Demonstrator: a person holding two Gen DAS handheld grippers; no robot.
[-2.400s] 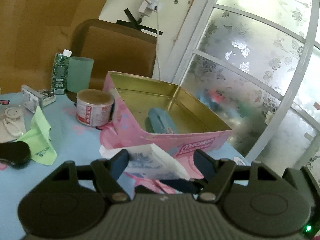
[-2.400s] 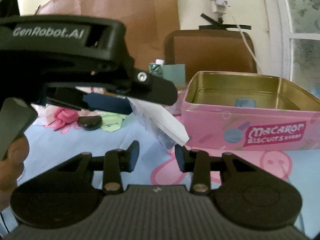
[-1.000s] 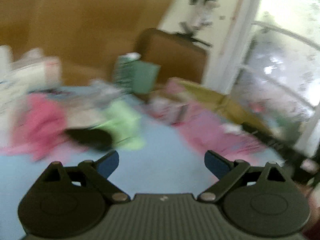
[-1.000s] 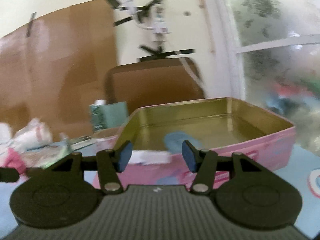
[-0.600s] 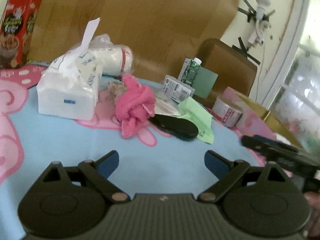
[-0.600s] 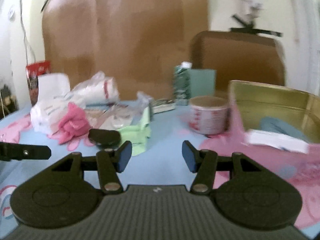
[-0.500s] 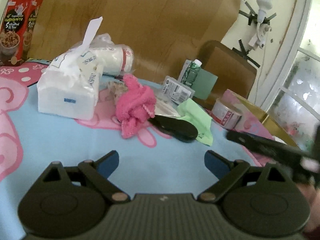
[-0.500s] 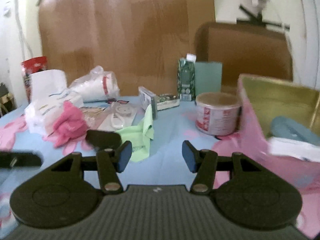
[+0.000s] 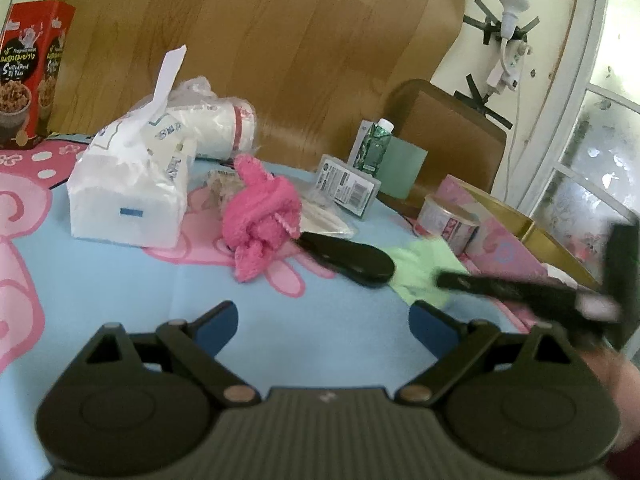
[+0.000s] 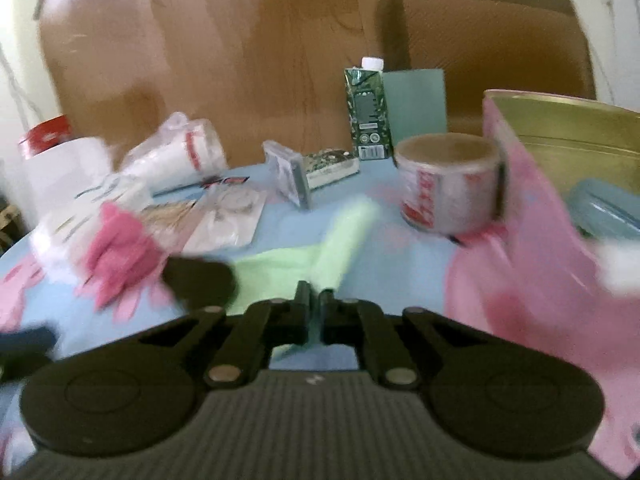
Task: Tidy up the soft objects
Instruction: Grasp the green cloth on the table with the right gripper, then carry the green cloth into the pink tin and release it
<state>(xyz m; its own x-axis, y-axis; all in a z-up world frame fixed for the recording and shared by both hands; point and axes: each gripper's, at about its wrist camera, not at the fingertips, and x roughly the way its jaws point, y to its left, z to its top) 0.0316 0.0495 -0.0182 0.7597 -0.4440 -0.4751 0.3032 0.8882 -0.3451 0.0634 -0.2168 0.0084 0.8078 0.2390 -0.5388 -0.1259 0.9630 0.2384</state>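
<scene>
A light green cloth (image 10: 288,268) lies on the blue tablecloth beside a black oval case (image 10: 198,280). My right gripper (image 10: 315,300) is shut at the cloth's near edge, and green fabric shows in the thin slit between its pads. In the left wrist view the right gripper (image 9: 520,292) reaches in from the right over the green cloth (image 9: 420,264). A pink fluffy cloth (image 9: 260,216) lies left of the case (image 9: 352,260). My left gripper (image 9: 324,320) stands wide open above bare tablecloth, holding nothing.
A pink biscuit tin (image 10: 532,216) at the right holds a blue item (image 10: 608,208) and something white. A tape roll (image 10: 448,184), green carton (image 10: 366,112), tissue pack (image 9: 128,196), bagged cups (image 9: 216,128) and red box (image 9: 30,76) crowd the back.
The right gripper has swung left from the tin to the green cloth and its jaws have gone from half open to shut. The left gripper has barely moved in the last half second.
</scene>
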